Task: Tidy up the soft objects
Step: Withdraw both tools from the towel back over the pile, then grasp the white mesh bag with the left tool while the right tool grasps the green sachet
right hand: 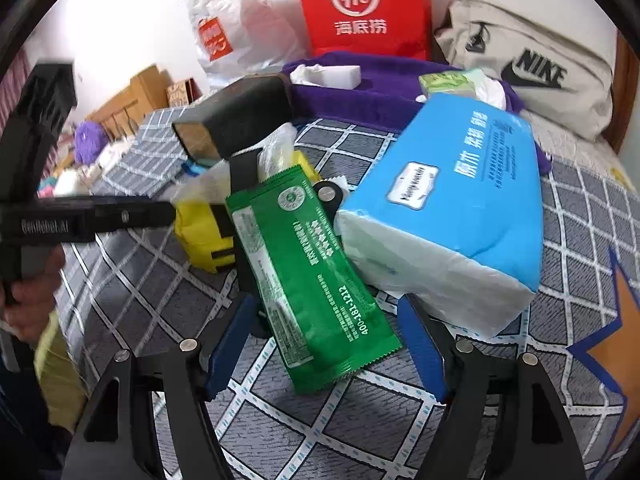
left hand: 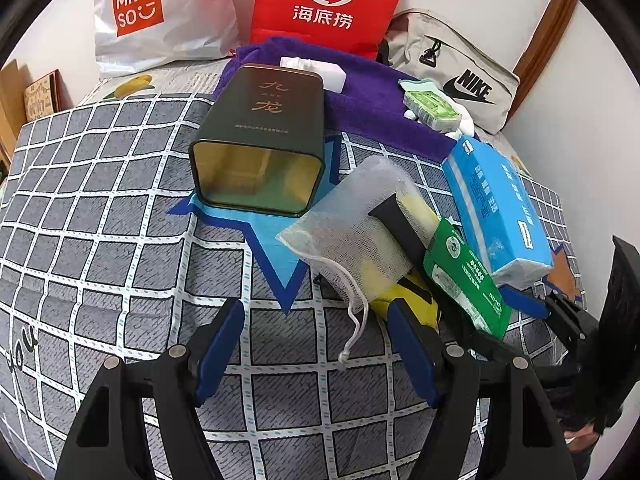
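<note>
Approach stage, by the look of it: nothing picked up yet. Left gripper (left hand: 316,344) low over the checked bed cover (left hand: 100,208), jaws released and empty, pointing toward the mesh pouch (left hand: 352,224) with its drawstring trailing between the blue pads. Right gripper (right hand: 326,344) also spread wide, straddling the near end of the green packet (right hand: 304,264) but not visibly pressing on it, so no grip. Packet lying tilted, upper end resting against a yellow-and-black item (right hand: 206,236) and side just beside the blue tissue pack (right hand: 452,208). Open dark tin (left hand: 260,148) lying on its side behind the pouch, mouth facing the camera, likely the container for the soft things. Purple towel (left hand: 376,92) further back, carrying a small green tissue packet (left hand: 430,106); shopping bags and a canvas bag against the wall.

Next, probably: closing on the green packet near its lower end, firmly enough against the slick film, then lifting clear without dragging the tissue pack. Pouch likely to sag and shift once the packet leaves.
</note>
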Available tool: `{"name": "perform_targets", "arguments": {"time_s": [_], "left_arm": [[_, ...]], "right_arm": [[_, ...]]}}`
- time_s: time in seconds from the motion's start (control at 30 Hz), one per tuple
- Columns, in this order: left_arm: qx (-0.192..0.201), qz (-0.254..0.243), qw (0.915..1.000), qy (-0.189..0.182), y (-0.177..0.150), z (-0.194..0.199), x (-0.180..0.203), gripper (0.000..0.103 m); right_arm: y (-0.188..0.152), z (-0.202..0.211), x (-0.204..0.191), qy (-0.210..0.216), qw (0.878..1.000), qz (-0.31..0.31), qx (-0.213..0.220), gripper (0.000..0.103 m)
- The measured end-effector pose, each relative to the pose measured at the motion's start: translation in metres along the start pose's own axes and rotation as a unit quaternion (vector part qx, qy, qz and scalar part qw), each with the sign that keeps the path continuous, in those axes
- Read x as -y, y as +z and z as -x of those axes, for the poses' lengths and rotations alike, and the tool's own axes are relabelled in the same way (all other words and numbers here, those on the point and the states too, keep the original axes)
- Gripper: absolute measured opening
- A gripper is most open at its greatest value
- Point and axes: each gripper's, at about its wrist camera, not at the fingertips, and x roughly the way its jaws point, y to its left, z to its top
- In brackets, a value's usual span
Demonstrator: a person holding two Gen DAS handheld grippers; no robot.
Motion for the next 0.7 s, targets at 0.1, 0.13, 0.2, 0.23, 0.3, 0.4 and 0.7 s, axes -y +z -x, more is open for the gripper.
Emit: {"name": "perform_targets", "arguments": {"time_s": [0.1, 0.13, 0.2, 0.23, 0.3, 0.4, 0.7], "left_arm": [[0.0, 0.001, 1.0, 0.003, -0.002, 0.0, -0.001, 0.072], [0.001, 0.002, 1.0, 0.002, -0.004, 0.001, -0.001, 0.072], [0.002, 0.004, 1.0, 0.0, -0.006, 0.003, -0.002, 0.072], [0.003, 0.004, 1.0, 0.0, -0.007, 0.004, -0.002, 0.072], [0.006, 0.006, 1.0, -0.001, -0.009, 0.006, -0.003, 0.072], [0.008, 0.008, 0.9999, -0.001, -0.012, 0.009, -0.006, 0.072], [0.014, 0.019, 0.9997, -0.002, -0.014, 0.015, -0.017, 0.072]], "right_arm": [[-0.006, 0.004, -0.011, -0.009, 1.0, 0.019, -0.008, 0.057], [-0.008, 0.007, -0.013, -0.009, 1.0, 0.021, -0.008, 0.055], [-0.013, 0.011, -0.019, 0.002, 1.0, 0.023, -0.016, 0.051], [-0.015, 0.012, -0.022, 0.01, 0.999, 0.025, -0.021, 0.051], [-0.02, 0.015, -0.032, 0.019, 0.999, 0.034, -0.027, 0.051], [-0.021, 0.017, -0.042, 0.007, 0.998, 0.052, -0.03, 0.052], [0.002, 0.005, -0.053, -0.024, 0.996, 0.087, -0.02, 0.064]]}}
